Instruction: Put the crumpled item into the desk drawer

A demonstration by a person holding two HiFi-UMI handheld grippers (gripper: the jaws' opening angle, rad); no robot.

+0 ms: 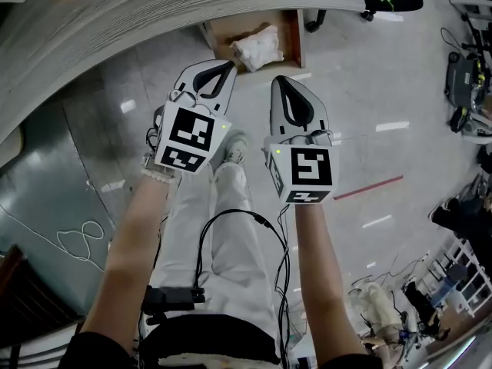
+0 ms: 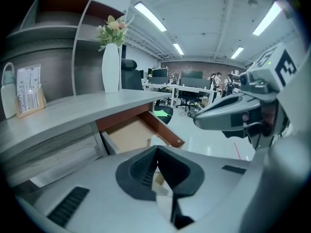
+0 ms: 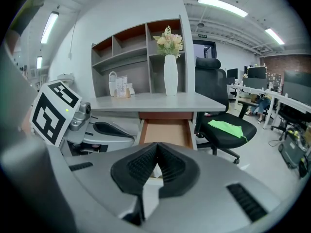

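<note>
The crumpled white item (image 1: pixel 257 47) lies inside the open wooden desk drawer (image 1: pixel 292 38), near its front right. Below the drawer, over the floor, my left gripper (image 1: pixel 227 68) is shut with nothing in it. Beside it my right gripper (image 1: pixel 279 83) is also shut and empty. In the left gripper view the shut jaws (image 2: pixel 156 149) point at the drawer (image 2: pixel 163 127), and a bit of the white item (image 2: pixel 153 140) shows just above them. In the right gripper view the shut jaws (image 3: pixel 156 148) face the drawer's bare bottom (image 3: pixel 167 132) head on.
The grey desk (image 1: pixel 154 14) curves across the top. On it stand a white vase of flowers (image 3: pixel 170 74) and small items near the shelves (image 3: pixel 121 86). A black office chair with a green cloth (image 3: pixel 223 127) stands right of the drawer. Cables hang at the person's waist (image 1: pixel 231 237).
</note>
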